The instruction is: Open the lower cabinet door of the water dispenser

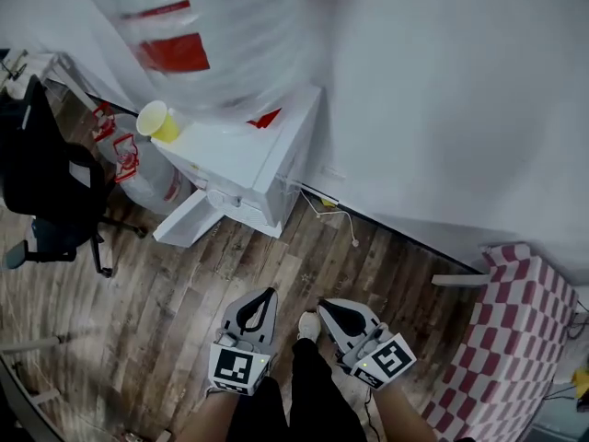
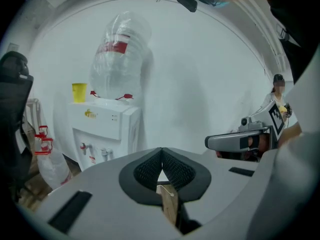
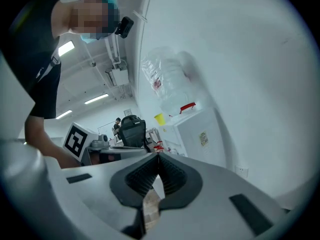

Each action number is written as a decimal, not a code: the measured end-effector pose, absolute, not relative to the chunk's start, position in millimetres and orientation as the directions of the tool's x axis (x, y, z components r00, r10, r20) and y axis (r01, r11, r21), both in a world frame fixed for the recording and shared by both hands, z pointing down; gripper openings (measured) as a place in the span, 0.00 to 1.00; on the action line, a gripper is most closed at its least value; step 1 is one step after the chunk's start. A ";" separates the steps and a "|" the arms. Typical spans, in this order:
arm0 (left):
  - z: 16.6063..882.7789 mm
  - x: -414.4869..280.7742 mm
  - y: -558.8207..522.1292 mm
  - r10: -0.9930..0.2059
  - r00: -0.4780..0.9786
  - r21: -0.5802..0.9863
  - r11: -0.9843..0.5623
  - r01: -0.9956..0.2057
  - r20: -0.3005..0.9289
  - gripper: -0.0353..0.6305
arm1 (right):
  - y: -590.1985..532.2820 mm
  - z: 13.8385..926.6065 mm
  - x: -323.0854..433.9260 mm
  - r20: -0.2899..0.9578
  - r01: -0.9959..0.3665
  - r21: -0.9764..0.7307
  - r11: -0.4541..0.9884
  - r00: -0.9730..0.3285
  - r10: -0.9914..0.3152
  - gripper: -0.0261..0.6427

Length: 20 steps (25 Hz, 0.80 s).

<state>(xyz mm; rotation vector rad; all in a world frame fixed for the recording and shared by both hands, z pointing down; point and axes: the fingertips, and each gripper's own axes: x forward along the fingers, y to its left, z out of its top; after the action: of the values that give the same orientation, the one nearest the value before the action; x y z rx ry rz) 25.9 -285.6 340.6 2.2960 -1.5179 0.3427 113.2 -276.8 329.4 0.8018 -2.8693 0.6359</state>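
A white water dispenser stands against the white wall with a big clear bottle on top and a yellow cup beside the bottle. Its lower cabinet door stands swung open over the wood floor. In the left gripper view the dispenser shows its taps, with the bottle above. My left gripper and right gripper are held close to my body, well short of the dispenser. Both are shut with nothing between the jaws.
A black office chair stands left of the dispenser, with spare clear water jugs beside it. A red-and-white checked cloth covers something at the right. A white cable trails on the floor by the wall.
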 end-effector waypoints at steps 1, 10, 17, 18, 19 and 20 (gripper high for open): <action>328.6 26.1 -283.3 -0.831 0.392 0.171 -0.352 -0.920 0.396 0.08 | -275.3 317.8 112.8 0.197 -0.516 -0.373 0.771 -0.856 -0.477 0.07; 235.8 12.4 -257.3 -0.851 0.377 0.156 -0.343 -0.926 0.365 0.08 | -255.4 234.0 108.2 0.191 -0.516 -0.341 0.786 -0.856 -0.480 0.07; 198.3 -12.1 -222.9 -0.860 0.393 0.136 -0.369 -0.920 0.324 0.08 | -223.9 194.8 100.3 0.176 -0.566 -0.297 0.769 -0.824 -0.539 0.07; 191.7 -15.9 -216.8 -0.863 0.394 0.132 -0.371 -0.919 0.316 0.07 | -217.1 189.2 98.4 0.175 -0.571 -0.290 0.768 -0.821 -0.544 0.07; 185.0 -19.8 -209.7 -0.865 0.395 0.128 -0.374 -0.919 0.308 0.08 | -209.2 183.5 96.4 0.176 -0.576 -0.282 0.767 -0.817 -0.549 0.07; 178.6 -24.0 -201.8 -0.868 0.397 0.124 -0.377 -0.918 0.299 0.07 | -200.2 177.6 94.4 0.177 -0.582 -0.274 0.765 -0.813 -0.555 0.07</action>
<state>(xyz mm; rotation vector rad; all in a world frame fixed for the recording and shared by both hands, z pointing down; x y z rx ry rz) -24.0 -201.8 178.6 2.3880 -1.5680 0.2665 94.4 -200.2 177.6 0.9266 -2.8709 0.4888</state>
